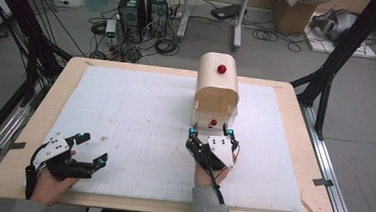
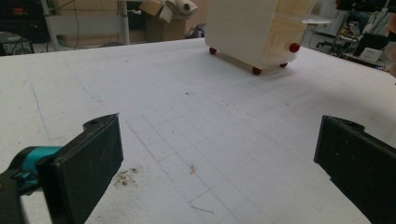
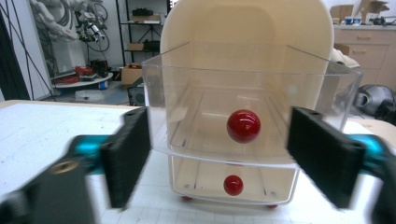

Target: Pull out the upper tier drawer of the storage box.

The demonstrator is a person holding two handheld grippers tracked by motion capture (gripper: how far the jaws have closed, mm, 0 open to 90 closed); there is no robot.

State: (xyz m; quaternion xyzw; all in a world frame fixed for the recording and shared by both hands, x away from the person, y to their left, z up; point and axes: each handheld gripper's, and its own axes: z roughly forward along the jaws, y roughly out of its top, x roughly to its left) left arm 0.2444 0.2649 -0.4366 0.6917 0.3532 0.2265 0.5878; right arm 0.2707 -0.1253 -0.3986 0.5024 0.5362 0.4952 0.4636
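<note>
A cream cabinet (image 1: pixel 217 88) with a rounded top and a red knob on top stands at the middle back of the white foam board (image 1: pixel 140 112). In the right gripper view its clear upper drawer (image 3: pixel 201 107) is pulled out, its red knob (image 3: pixel 243 126) facing me. The lower drawer's knob (image 3: pixel 233 185) sits below. My right gripper (image 1: pixel 212 133) is open just in front of the drawers, its jaws level with the upper drawer's sides and holding nothing (image 3: pixel 224 154). My left gripper (image 1: pixel 92 148) rests open at the front left, empty (image 2: pixel 215 158), with the cabinet (image 2: pixel 252 32) far off.
The foam board lies on a wooden table (image 1: pixel 293 143). Black frame legs (image 1: pixel 329 71) stand to the right and left of the table. Computer boxes and cables (image 1: pixel 142 12) lie on the floor behind it.
</note>
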